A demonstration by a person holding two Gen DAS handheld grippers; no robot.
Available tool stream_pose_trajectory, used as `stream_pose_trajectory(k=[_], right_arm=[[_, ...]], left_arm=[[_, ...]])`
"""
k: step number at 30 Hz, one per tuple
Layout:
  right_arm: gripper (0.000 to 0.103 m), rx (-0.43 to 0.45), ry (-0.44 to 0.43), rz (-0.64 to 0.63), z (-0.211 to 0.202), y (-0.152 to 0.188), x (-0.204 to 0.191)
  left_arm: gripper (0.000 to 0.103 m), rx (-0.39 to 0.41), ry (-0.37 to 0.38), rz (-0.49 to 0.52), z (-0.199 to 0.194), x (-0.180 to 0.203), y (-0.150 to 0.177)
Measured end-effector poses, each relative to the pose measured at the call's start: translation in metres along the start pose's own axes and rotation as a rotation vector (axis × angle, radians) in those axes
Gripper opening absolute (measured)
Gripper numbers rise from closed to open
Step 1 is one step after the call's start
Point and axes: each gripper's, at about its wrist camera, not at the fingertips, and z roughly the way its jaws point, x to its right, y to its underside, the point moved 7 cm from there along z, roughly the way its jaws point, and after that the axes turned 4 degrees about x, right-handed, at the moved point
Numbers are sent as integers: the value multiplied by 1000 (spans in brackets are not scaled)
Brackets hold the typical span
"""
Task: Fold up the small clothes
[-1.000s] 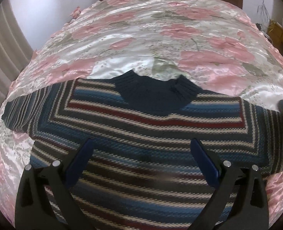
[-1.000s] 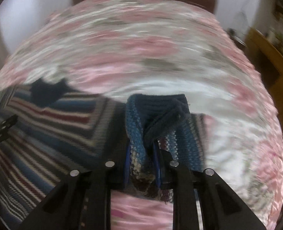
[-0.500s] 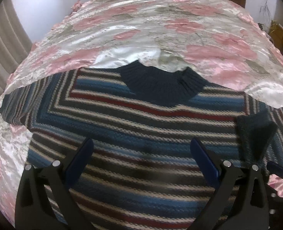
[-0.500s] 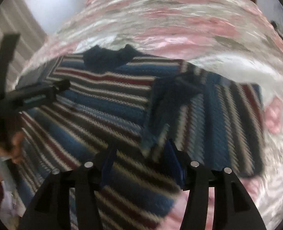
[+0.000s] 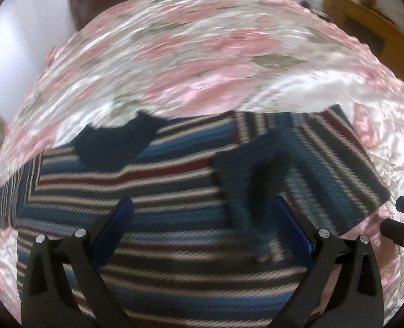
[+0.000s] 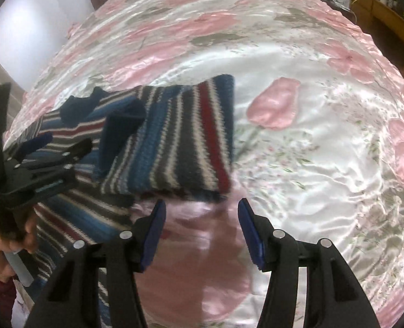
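Striped knit sweater [image 6: 174, 136] flat on floral bedspread [image 6: 311, 136], right sleeve folded inward; left tongs [image 5: 202, 218] and right tongs [image 6: 200, 227] wide, empty.

A satin bedspread [image 6: 297, 136] with pink flowers covers the bed. A dark wooden headboard [image 5: 98, 8] stands at its far end, a white wall [image 6: 24, 32] behind, wooden furniture [image 6: 387, 16] at the right.

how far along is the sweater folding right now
Early. Done: the sleeve on the right gripper's side lies folded across the striped sweater, dark cuff on the body. In hand: nothing; the right gripper is open over the bedspread, and the left gripper hovers open above the sweater. Left: the other sleeve, spread flat, and folding the body.
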Motion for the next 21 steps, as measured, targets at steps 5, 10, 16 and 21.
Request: stream_pose_trajectory(k=[5,10,16,21], right_arm=[[56,-3,-4,24,1,5,13],[59,0,11,23,1,7,19],[59,2,9,31,1,7,16],[59,18,2,18,-5,4,9]], left_arm=[[96,-46,-53,61,28,24,-3],[20,-84,112,-60,43,14,1],[8,-30,174,-109,29,2,0],[7,64,146,-202,4,-44,-9]])
